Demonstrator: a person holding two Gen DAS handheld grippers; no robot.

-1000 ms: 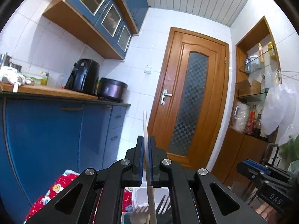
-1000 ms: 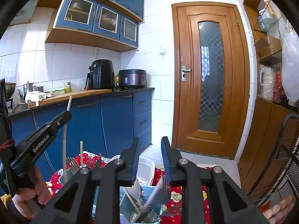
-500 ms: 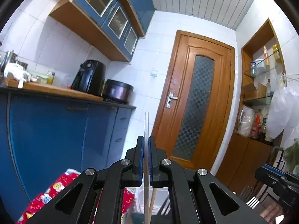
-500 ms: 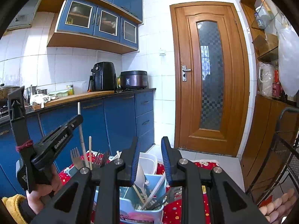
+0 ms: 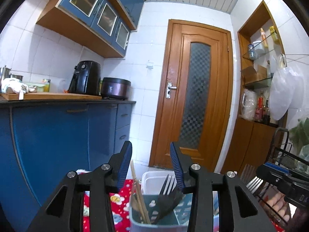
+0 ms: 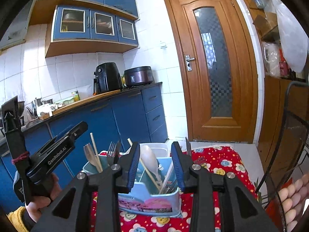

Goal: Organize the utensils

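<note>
My left gripper (image 5: pixel 150 154) hovers just above a teal utensil holder (image 5: pixel 170 214); its jaws are opening and the pads touch nothing. Between and below them, wooden chopsticks (image 5: pixel 136 177) and a black fork (image 5: pixel 168 191) stand in the holder. My right gripper (image 6: pixel 155 154) is also opening, with nothing gripped. Past its fingers the light-blue utensil caddy (image 6: pixel 146 203) holds a wooden spoon (image 6: pixel 148 156), chopsticks (image 6: pixel 95 148) and forks. A hand holds the left gripper (image 6: pixel 83 125) at the left of that view.
The caddy stands on a red patterned tablecloth (image 6: pixel 218 160), with a white plastic tub (image 6: pixel 160 148) behind it. Blue kitchen cabinets (image 6: pixel 125 116) run along the left. A black wire rack (image 6: pixel 289 135) is at the right, and a wooden door (image 6: pixel 212 67) lies ahead.
The left jaws were shut on a chopstick and have now opened; the chopstick stands down in the holder. The right jaws have widened and that gripper has come closer to the caddy.
</note>
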